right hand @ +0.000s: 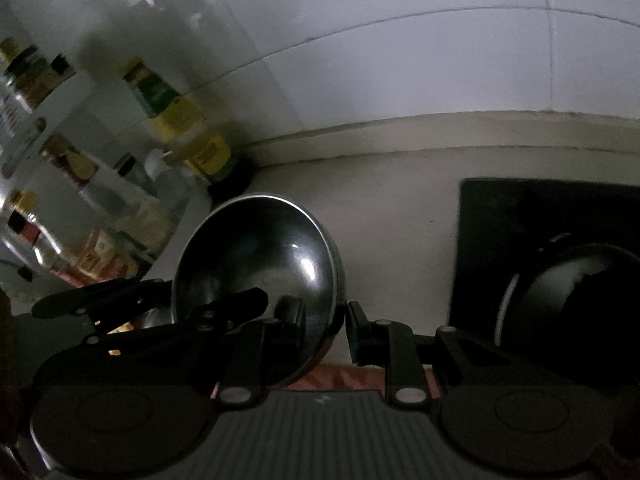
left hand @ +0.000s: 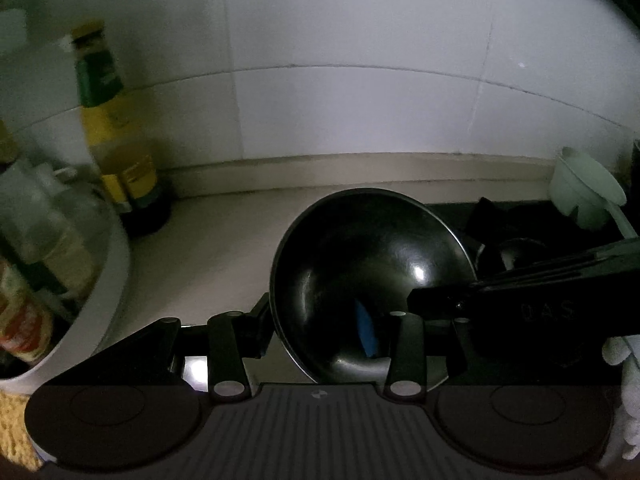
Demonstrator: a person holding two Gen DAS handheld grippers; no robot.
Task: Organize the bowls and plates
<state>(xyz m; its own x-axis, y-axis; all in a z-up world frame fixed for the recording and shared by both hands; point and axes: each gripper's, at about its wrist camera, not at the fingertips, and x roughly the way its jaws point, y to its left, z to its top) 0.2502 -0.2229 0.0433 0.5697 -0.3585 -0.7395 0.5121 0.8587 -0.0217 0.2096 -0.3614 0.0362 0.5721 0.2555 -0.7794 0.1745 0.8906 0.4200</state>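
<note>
A shiny dark metal bowl (left hand: 360,264) (right hand: 256,264) hangs tilted above the pale counter (left hand: 216,252), held from both sides. In the left wrist view my left gripper (left hand: 332,316) straddles the bowl's left wall, one finger outside the rim and the other inside, pressing on it. My right gripper (left hand: 420,296) reaches in from the right and pinches the opposite rim. In the right wrist view my right gripper (right hand: 323,312) is shut on the bowl's right rim, and my left gripper (right hand: 172,300) clamps the left side. A second dark bowl (right hand: 580,300) rests on the black stove top (right hand: 520,216).
A yellow oil bottle with a green label (left hand: 116,140) (right hand: 188,132) stands against the tiled wall. A white round rack of condiment bottles (left hand: 60,264) (right hand: 80,200) crowds the left. A white funnel-like utensil (left hand: 584,192) sits far right. A white-gloved hand (left hand: 624,380) shows at the right edge.
</note>
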